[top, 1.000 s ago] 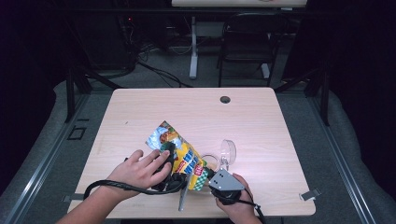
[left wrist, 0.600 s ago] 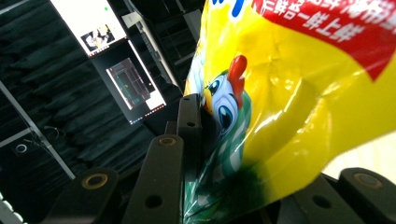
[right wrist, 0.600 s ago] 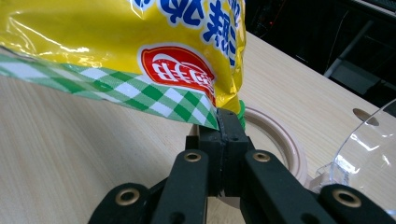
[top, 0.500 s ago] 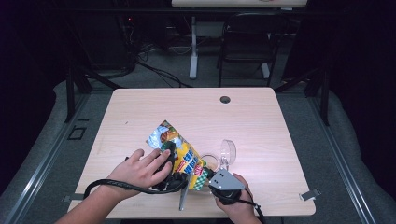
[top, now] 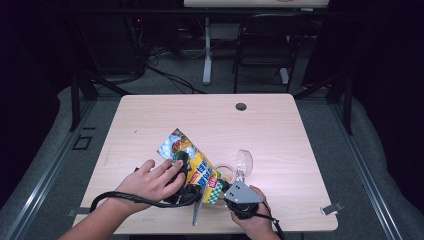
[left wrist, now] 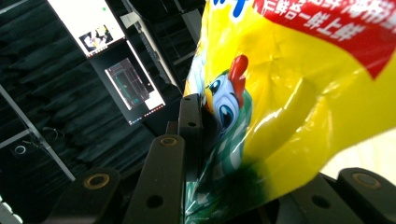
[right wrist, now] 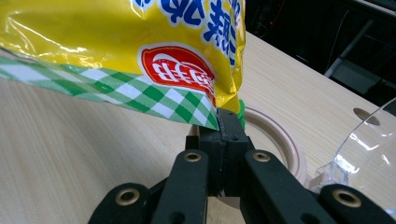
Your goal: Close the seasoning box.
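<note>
Both tongs grasp the snack bag [top: 196,167] above the desk [top: 280,130]: right tongs [right wrist: 227,122] clenched on its corner, left tongs [left wrist: 219,140] seemingly pinching its side.

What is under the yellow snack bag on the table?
Under the yellow foil snack bag a round tan wooden ring peeks out on the light wooden table; the rest of it is covered.

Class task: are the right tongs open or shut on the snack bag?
Shut on it. The right tongs press together on the snack bag's green-checked corner, no gap showing.
</note>
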Motion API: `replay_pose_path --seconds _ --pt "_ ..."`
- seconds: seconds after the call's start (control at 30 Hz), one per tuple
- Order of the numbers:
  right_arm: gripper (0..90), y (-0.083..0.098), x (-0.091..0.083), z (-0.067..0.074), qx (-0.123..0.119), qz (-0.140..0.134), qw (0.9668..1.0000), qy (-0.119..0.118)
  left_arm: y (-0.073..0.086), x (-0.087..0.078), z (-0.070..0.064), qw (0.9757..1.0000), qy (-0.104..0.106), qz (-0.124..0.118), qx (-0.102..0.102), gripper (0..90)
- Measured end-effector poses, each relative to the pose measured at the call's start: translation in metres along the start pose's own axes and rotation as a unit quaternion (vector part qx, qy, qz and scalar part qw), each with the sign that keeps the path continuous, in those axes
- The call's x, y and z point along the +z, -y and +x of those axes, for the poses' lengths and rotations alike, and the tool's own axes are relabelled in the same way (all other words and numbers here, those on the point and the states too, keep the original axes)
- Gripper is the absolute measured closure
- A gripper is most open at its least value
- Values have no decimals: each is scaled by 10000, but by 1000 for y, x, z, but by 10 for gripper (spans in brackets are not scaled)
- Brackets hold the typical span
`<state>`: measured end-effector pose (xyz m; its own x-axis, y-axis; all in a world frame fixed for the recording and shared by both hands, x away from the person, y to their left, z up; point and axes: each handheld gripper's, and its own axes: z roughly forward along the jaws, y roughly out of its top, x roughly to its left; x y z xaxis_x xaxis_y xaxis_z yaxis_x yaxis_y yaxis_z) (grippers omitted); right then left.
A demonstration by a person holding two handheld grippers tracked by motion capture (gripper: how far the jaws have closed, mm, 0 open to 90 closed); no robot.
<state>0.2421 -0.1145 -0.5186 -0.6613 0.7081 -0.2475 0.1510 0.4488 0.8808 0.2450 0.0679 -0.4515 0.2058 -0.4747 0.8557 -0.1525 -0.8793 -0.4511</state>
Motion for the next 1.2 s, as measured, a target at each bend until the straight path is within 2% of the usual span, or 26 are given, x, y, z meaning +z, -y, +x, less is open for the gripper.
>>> replay_pose_path --seconds 0.6,0.63,0.8,0.93,1.2 --pt "897 0 0 0 30 -18 10000 -2 0 -1 1 10000 0 -14 55 795" --pt "897 0 0 0 33 -16 10000 -6 -1 -1 2 9999 -18 -5 107 794" --pt "897 0 -1 0 18 -3 10000 11 -1 -1 1 10000 8 -1 39 795" --pt "897 0 -1 -1 26 -12 10000 8 -2 -3 3 9998 -57 8 166 795" --pt "897 0 -1 -1 18 -13 10000 7 -2 -3 4 9998 -67 6 205 798"
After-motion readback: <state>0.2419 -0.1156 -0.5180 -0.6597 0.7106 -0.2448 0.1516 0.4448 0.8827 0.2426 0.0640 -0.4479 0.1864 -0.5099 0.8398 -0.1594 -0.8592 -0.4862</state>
